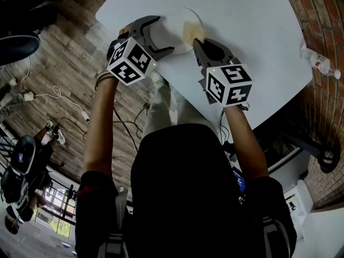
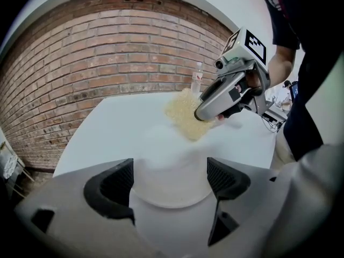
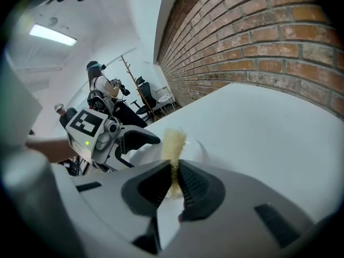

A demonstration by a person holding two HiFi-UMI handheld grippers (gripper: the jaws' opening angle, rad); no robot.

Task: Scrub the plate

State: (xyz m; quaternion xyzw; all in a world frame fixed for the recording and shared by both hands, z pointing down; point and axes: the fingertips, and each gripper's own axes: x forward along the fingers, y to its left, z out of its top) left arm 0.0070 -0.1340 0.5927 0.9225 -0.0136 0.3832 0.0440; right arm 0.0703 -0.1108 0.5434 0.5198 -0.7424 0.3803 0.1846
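1. The plate point(image 1: 171, 30) lies on the white surface point(image 1: 247, 20), upper middle of the head view.
2. The right gripper point(image 3: 173, 183) is clamped on a yellow scrubbing pad point(image 3: 173, 143) — the pad's far end rests on the plate.
3. The left gripper point(image 2: 169, 179) stands wide apart, with the plate's near rim between its jaws, unpinched.
4. My judgement: steady the rim with the left first, so the plate cannot slide — then press the pad flat and scrub in overlapping strokes.

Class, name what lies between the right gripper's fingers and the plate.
A yellow sponge, pinched by the right gripper, with its free end on the far side of the plate. The left gripper view shows it best.
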